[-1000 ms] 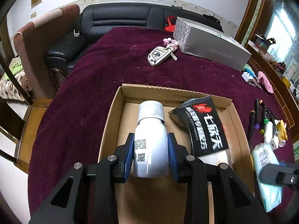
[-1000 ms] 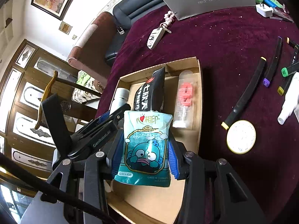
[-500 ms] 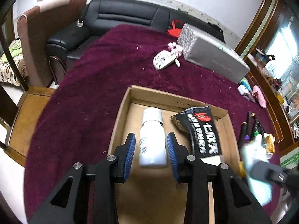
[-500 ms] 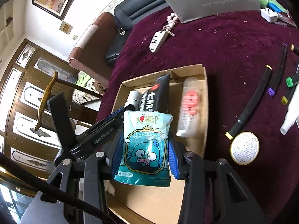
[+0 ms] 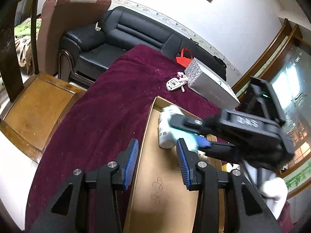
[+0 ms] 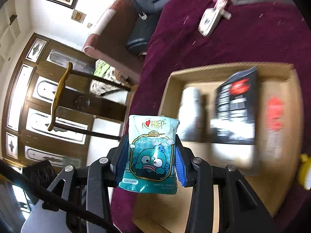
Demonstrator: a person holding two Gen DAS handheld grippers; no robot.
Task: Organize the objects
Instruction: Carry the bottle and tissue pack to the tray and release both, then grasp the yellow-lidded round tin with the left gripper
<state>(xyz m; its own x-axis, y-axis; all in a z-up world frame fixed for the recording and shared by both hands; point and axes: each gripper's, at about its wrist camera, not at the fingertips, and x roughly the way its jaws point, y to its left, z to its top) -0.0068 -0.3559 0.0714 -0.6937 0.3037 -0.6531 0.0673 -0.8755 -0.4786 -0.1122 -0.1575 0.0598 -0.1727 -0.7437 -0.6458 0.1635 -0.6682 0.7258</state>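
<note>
The right gripper [image 6: 151,155] is clamping a teal cartoon-printed tissue packet [image 6: 152,153] between its blue pads, over the near-left edge of the shallow brown cardboard box [image 6: 279,176]. The left gripper [image 5: 157,160] is opening, jaws empty, nothing between the pads. The white plastic bottle [image 5: 165,136] is lying in the box beside a black printed sachet [image 6: 236,106], on the maroon tablecloth [image 5: 108,120].
</note>
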